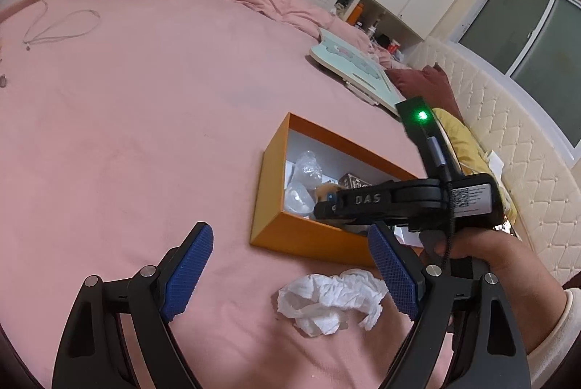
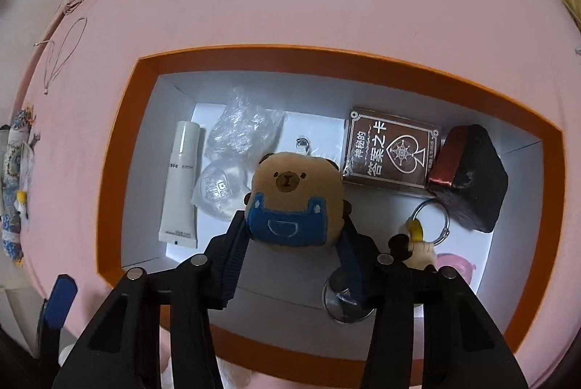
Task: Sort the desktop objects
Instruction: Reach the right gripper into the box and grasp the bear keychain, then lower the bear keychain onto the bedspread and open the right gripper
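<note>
So, left wrist view: left gripper (image 1: pixel 287 265) hangs wide open and empty over the pink bedsheet (image 1: pixel 145 120), a crumpled tissue (image 1: pixel 328 303) between its fingers, the orange box (image 1: pixel 270 207) just beyond, with the right gripper (image 1: pixel 328 207) reaching into it. Right wrist view: right gripper (image 2: pixel 292 242) points down into the box (image 2: pixel 120 149), pads pressed on a bear plush (image 2: pixel 294 200), clamped; below lie a white tube (image 2: pixel 181 185), a card pack (image 2: pixel 390 153) and a dark block (image 2: pixel 472 178)

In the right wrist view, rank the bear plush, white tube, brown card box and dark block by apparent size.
1. bear plush, though it is nearest the camera.
2. brown card box and dark block: too alike to rank.
3. white tube, slimmest.
</note>
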Tool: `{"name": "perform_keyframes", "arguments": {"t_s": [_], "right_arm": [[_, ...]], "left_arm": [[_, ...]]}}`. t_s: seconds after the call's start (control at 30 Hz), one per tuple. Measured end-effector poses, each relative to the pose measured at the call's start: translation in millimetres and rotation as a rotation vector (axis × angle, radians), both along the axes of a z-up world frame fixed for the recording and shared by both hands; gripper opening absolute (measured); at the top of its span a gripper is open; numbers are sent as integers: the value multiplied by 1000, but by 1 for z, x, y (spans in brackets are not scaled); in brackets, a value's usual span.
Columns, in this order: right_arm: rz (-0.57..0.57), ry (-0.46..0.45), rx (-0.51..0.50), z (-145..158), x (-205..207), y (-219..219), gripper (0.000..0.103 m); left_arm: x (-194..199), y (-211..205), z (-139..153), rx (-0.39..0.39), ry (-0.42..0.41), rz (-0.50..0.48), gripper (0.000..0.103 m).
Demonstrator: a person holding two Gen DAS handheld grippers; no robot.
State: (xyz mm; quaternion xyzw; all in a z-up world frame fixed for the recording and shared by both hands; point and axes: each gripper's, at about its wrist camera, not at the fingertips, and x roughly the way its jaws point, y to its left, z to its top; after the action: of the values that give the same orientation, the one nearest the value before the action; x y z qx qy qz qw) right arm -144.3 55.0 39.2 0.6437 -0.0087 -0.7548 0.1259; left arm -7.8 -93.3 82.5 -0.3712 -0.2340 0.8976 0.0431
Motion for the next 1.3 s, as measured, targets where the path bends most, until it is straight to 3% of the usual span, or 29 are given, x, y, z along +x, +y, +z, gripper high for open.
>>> {"name": "perform_keyframes", "arguments": {"t_s": [0.1,0.27,0.43,0.53,0.63,0.77,0.9,1.23,1.3], "right_arm": [[-18,0,-56,4,3,5,44],[-36,118,-152,39,21,23,44],[-31,252,-237,83,73,49,44],[-39,268,-262,88,110,69,44],[-40,247,-243,75,136,81,45],[-34,161,-234,35,166,82,45],[-42,144,-191,11,182,82,50],[-79,198,-135,17,194,93,57],[-109,212,-138,20,198,99,63]], "left_arm": [[0,0,-1,5,-3,1,87],[-1,0,-2,3,-6,1,87],[-2,1,-5,2,-22,-1,87],[-1,3,-6,-9,-27,-11,87],[-1,7,-6,-32,-32,-21,87],[0,12,-8,-65,-47,-31,87],[0,12,-12,-78,-63,-27,87],[0,18,-14,-110,-70,-51,87],[0,20,-14,-113,-65,-58,87]]}}
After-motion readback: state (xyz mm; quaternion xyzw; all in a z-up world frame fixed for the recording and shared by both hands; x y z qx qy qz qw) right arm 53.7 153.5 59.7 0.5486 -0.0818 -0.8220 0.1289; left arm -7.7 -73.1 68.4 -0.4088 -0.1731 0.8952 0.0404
